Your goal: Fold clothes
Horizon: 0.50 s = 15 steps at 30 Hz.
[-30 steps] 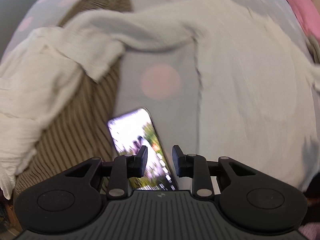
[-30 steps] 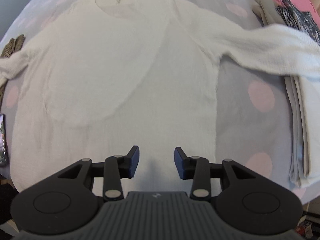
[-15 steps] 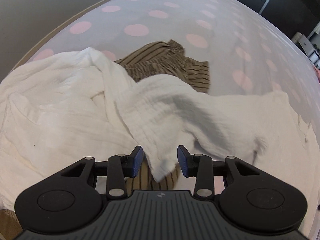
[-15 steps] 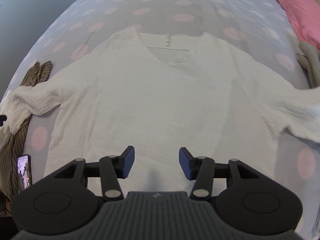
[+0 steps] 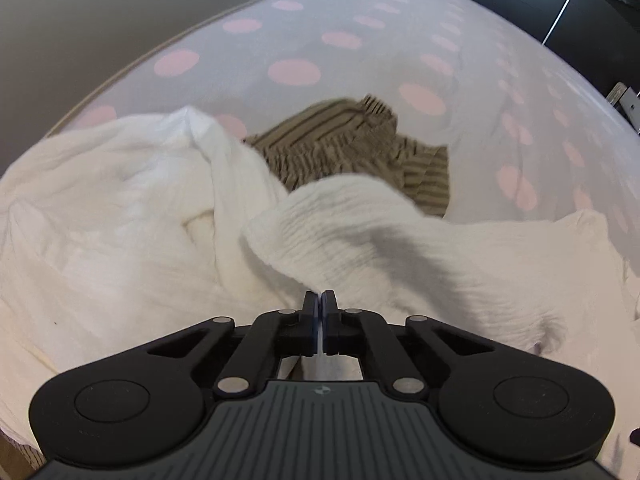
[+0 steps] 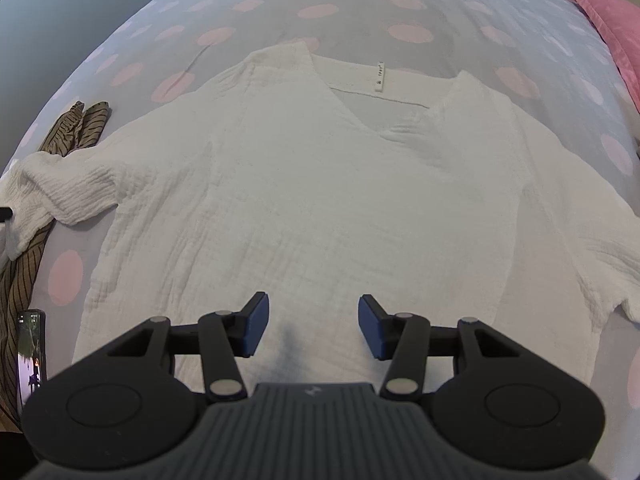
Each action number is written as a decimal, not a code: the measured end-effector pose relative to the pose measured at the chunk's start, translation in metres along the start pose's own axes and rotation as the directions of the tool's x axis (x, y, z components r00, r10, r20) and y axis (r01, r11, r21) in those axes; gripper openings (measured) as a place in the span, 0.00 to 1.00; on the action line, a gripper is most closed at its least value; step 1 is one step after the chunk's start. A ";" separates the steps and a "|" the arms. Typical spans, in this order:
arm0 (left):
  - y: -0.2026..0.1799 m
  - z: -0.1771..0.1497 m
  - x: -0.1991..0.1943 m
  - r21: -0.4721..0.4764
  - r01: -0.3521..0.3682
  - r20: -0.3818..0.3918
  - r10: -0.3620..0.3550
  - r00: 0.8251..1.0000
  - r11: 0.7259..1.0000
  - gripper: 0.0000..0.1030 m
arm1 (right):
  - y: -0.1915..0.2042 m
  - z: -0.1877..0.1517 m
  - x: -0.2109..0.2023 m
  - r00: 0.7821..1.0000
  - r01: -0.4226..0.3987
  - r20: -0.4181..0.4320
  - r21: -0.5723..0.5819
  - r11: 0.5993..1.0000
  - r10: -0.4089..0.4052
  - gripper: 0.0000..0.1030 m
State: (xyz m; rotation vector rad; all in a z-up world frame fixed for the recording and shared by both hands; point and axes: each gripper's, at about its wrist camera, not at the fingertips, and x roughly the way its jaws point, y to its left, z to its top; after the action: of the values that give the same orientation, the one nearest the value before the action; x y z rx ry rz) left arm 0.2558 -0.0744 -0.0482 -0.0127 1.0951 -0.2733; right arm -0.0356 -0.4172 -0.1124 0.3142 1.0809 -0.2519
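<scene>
1. Left gripper (image 5: 319, 300): fingers pinched together on the cuff edge of the white blouse (image 6: 320, 200) sleeve (image 5: 360, 232).
2. Sleeve drapes over a striped brown garment (image 5: 352, 148) and white cloth pile (image 5: 100, 208).
3. Blouse lies flat on the polka-dot bedspread (image 6: 320, 12), phone (image 6: 30, 352) at its left.
4. Right gripper (image 6: 314, 326): fingers wide apart, above the hem, holding nothing.

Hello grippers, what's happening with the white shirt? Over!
Left gripper shut on sleeve. Right gripper open above white shirt. Striped garment under sleeve.
</scene>
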 end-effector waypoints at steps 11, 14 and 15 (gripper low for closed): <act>-0.093 0.012 -0.073 0.216 0.209 0.084 -0.231 0.969 0.954 0.00 | -0.018 0.002 -0.008 1.000 0.016 -0.017 0.083 0.996 -0.015 0.51; -0.120 0.014 -0.091 0.278 0.258 0.094 -0.293 0.951 0.925 0.00 | -0.019 0.003 -0.011 1.000 0.007 -0.013 0.089 0.996 -0.006 0.52; -0.134 0.010 -0.092 0.308 0.271 0.085 -0.310 0.947 0.912 0.00 | -0.019 0.003 -0.012 1.000 0.006 -0.013 0.088 0.996 -0.005 0.51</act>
State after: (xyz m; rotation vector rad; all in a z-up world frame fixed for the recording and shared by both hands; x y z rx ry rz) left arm 0.1970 -0.1841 0.0563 0.0704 0.9101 -0.6943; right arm -0.0457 -0.4353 -0.1025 0.3923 1.0851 -0.3036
